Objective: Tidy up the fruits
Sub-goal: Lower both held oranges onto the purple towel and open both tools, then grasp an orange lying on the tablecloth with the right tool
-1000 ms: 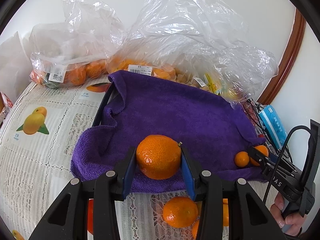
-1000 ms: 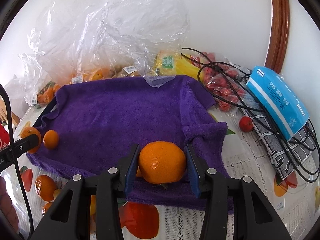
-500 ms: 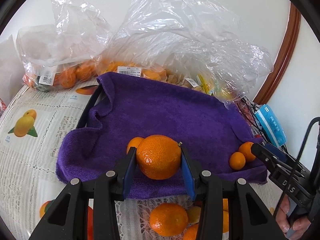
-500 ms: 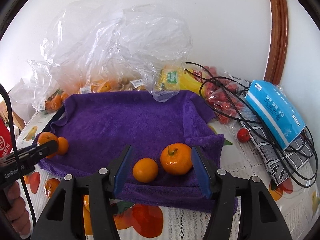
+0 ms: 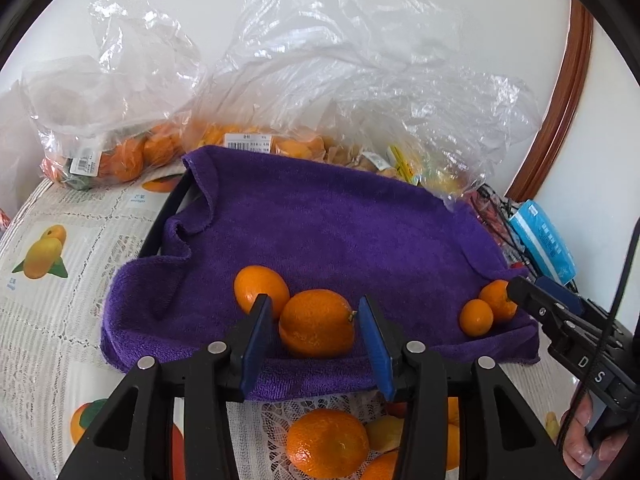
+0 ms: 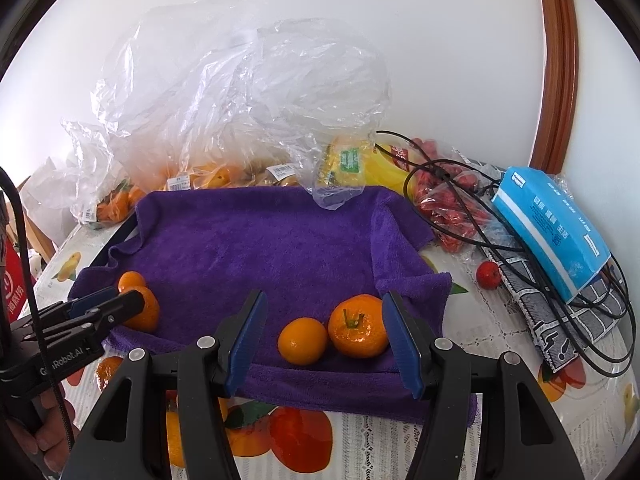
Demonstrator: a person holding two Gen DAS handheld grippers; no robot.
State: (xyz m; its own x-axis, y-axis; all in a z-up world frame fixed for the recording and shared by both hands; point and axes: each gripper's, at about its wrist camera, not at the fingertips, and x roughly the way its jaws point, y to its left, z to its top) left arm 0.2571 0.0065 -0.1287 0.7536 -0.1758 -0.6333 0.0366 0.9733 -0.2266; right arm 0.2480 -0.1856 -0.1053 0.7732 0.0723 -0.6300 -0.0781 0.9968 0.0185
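Observation:
A purple towel (image 5: 332, 236) covers a tray, also in the right wrist view (image 6: 260, 248). My left gripper (image 5: 316, 332) is open around a large mandarin (image 5: 317, 328) resting on the towel's front edge, with a second mandarin (image 5: 258, 286) just behind-left. My right gripper (image 6: 324, 332) is open; a stemmed mandarin (image 6: 358, 332) and a smaller one (image 6: 302, 340) lie on the towel between its fingers. The same pair shows at right in the left wrist view (image 5: 486, 308).
Clear plastic bags of oranges (image 5: 120, 152) stand behind the towel. Loose oranges (image 5: 326, 442) lie on the fruit-print tablecloth in front. A blue tissue pack (image 6: 552, 228), black cables (image 6: 460, 216), red fruit in a bag (image 6: 448, 208) and a small red fruit (image 6: 489, 274) sit right.
Both grippers opened and set their mandarins on the towel: the right one first, the left one just now. Both grippers drew back slightly.

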